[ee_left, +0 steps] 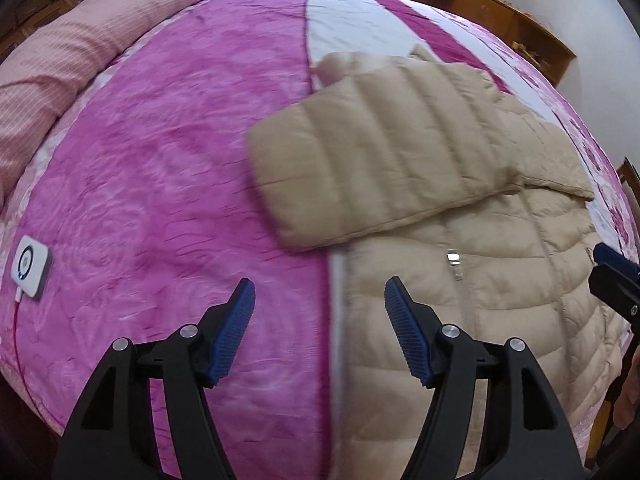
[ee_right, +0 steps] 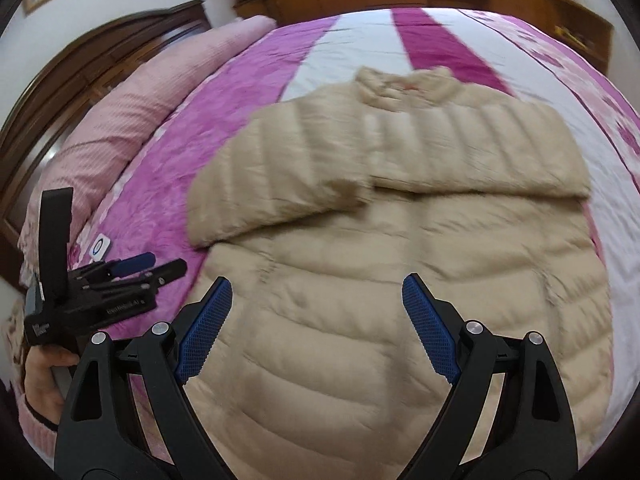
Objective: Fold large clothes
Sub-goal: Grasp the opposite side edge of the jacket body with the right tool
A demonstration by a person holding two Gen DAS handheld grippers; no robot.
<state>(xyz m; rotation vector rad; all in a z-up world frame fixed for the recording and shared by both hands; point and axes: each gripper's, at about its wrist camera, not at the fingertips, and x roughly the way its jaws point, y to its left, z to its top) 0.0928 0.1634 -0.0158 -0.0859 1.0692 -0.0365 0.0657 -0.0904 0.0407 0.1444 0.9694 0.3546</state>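
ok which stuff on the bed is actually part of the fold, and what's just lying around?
Part of the job:
- beige puffer jacket, sleeves folded across its chest
- left gripper, open, empty
- right gripper, open, empty

Just lying about:
- white charger pad with cable
- pink rolled duvet
- magenta bedspread

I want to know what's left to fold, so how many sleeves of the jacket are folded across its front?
1. One sleeve lies folded across the chest of the beige puffer jacket, cuff toward the pink pillow side. The other sleeve isn't visible; it may be hidden underneath.
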